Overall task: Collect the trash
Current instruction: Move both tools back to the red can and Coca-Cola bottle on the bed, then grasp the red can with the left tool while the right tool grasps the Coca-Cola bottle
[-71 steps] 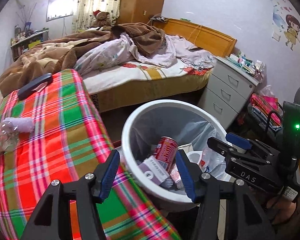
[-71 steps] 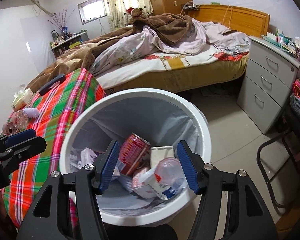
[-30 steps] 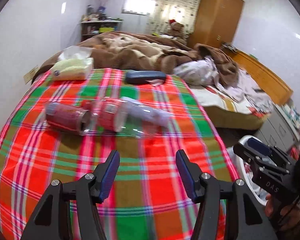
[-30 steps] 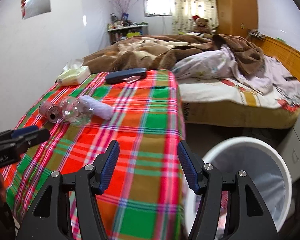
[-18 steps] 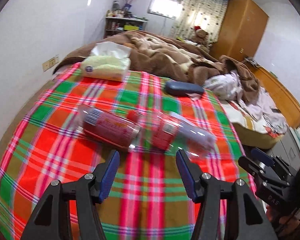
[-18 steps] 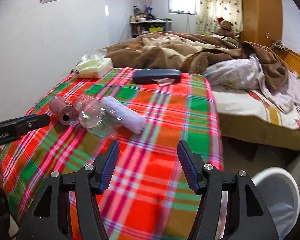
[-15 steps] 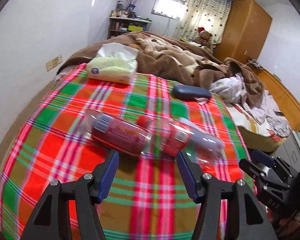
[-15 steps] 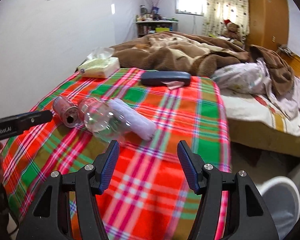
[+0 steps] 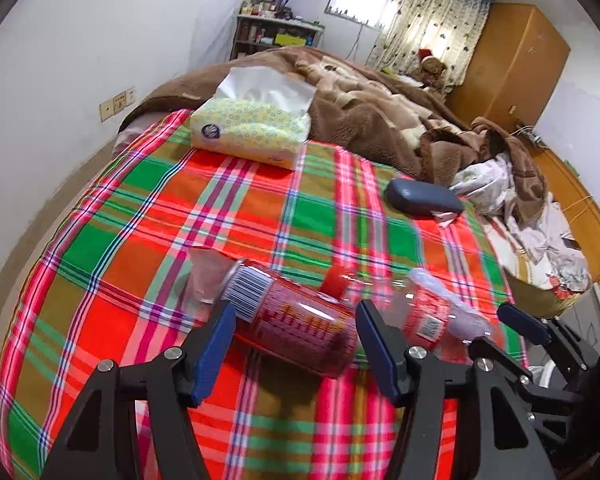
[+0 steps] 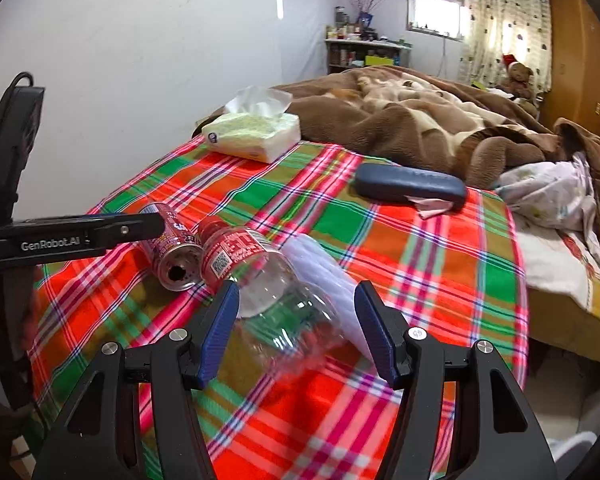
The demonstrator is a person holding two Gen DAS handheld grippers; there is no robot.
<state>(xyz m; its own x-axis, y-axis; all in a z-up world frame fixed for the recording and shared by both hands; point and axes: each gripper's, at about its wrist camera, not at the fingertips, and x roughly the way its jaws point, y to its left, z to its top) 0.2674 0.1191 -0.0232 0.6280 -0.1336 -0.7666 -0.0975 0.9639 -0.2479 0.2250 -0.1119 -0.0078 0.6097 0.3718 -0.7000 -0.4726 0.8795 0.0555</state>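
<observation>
A red drink can (image 9: 296,326) lies on its side on the plaid table cover (image 9: 148,208); it also shows in the right wrist view (image 10: 172,250). A clear plastic bottle with a red label (image 10: 268,280) lies beside it, also in the left wrist view (image 9: 424,312). A white rolled wrapper (image 10: 324,276) lies against the bottle. My left gripper (image 9: 296,344) is open, its fingers on either side of the can. My right gripper (image 10: 296,324) is open, its fingers on either side of the bottle's base.
A tissue pack (image 9: 252,130) sits at the table's far edge. A dark blue glasses case (image 9: 422,198) lies far right with a paper scrap (image 10: 432,204). A bed with brown blankets (image 10: 420,120) stands behind. The white bin's rim (image 10: 572,440) shows low right.
Both grippers have swung from over the white bin to the table and closed in on the trash. The can now sits between my left fingers, the bottle between my right fingers.
</observation>
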